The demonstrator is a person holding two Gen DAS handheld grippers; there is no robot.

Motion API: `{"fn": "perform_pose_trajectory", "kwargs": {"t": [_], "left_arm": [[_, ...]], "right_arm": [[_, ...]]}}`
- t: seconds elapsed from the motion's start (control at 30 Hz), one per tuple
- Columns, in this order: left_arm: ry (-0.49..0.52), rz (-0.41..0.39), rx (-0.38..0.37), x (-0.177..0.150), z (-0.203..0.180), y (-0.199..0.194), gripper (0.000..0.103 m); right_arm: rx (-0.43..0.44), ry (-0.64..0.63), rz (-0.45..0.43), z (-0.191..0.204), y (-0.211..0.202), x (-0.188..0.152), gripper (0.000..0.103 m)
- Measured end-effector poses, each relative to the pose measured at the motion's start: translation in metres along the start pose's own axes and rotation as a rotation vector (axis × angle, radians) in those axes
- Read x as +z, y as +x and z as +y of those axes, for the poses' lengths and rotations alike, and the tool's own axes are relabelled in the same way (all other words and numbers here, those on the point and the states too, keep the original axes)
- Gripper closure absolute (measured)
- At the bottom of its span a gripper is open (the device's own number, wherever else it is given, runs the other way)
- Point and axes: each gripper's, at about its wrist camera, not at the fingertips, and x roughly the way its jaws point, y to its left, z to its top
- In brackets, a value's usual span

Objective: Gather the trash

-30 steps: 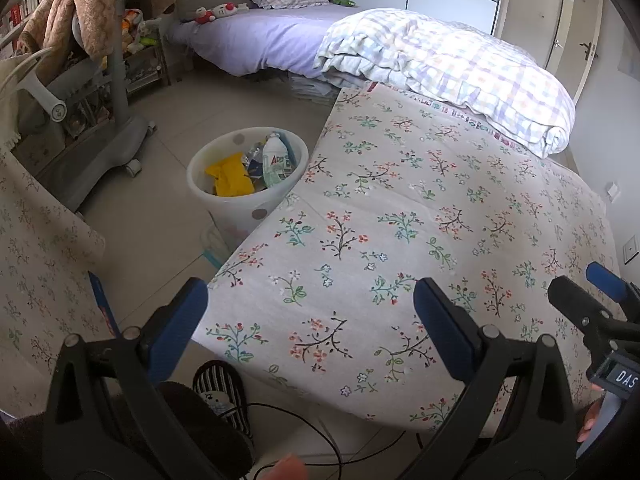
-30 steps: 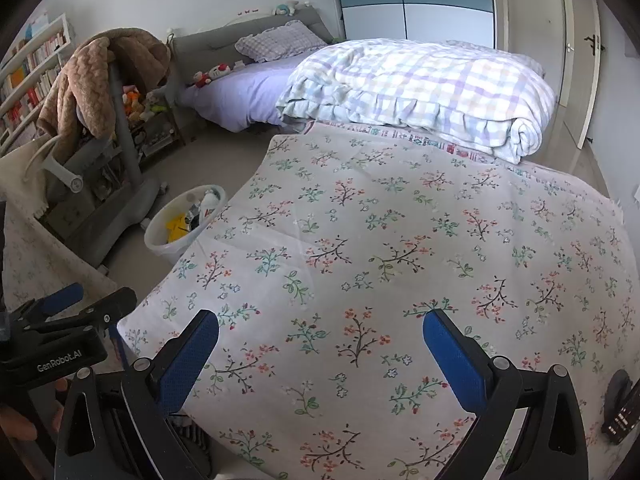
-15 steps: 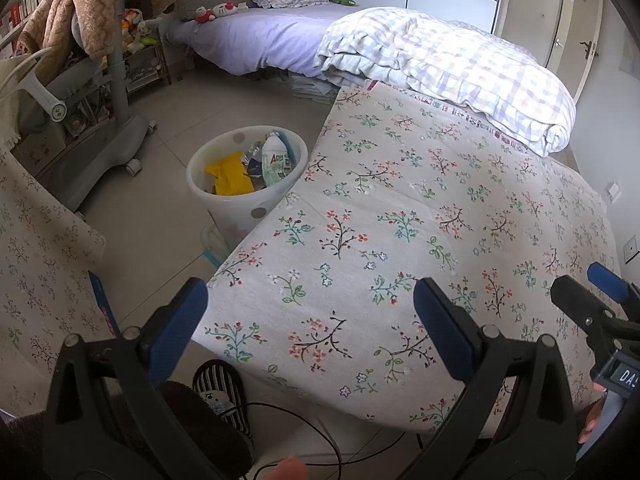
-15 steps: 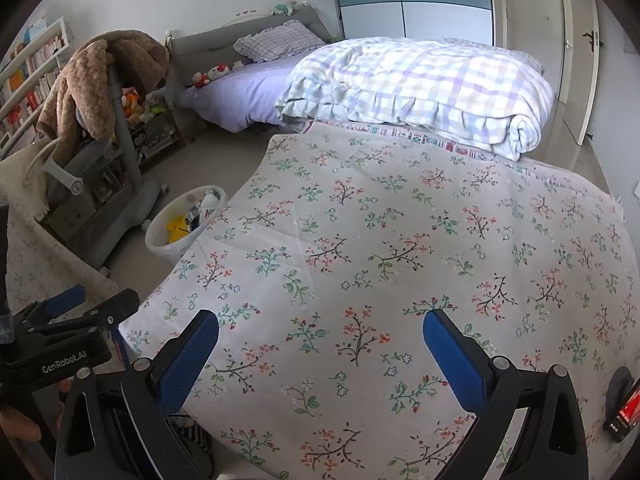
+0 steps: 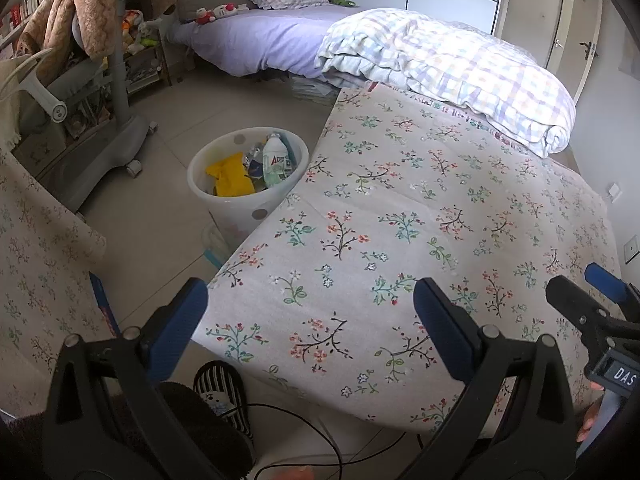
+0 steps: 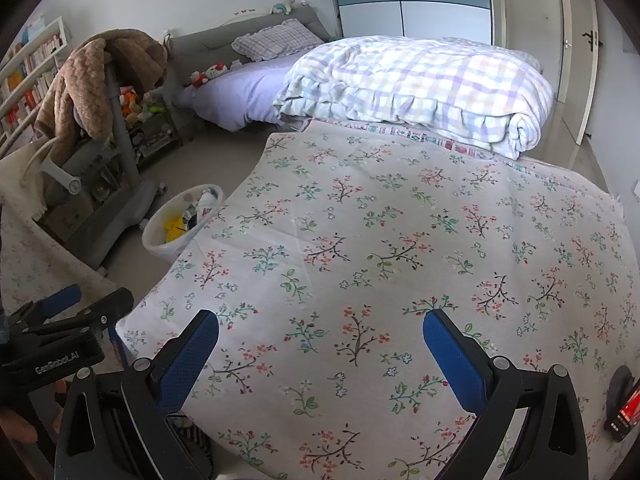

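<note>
A flower-print cloth (image 6: 400, 248) is spread over the near surface; a folded plaid quilt (image 6: 420, 84) is laid at its far edge. A white bin (image 5: 240, 196) is stood on the tiled floor (image 5: 160, 208).

A white round trash bin (image 5: 244, 184) with grey dots stands upright on the tiled floor, ahead and to the left of the left tongs (image 5: 310, 314) — and farther ahead-left of the right tongs (image 6: 320, 344). Inside it lie a plastic bottle (image 5: 276, 160) with a white label, tilted against the far rim, and crumpled yellow wrapping (image 5: 230, 174) — other scraps between them are too small to name.
</note>
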Motion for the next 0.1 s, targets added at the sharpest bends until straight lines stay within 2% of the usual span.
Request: {"fn": "perform_pose_trajectory", "kwargs": {"t": [0.1], "left_arm": [[-0.002,0.015,-0.009,0.0007,0.0,0.0011,0.001]], "right_arm": [[-0.018,0.008,0.001,-0.0019,0.0033,-0.0003,0.0]]}}
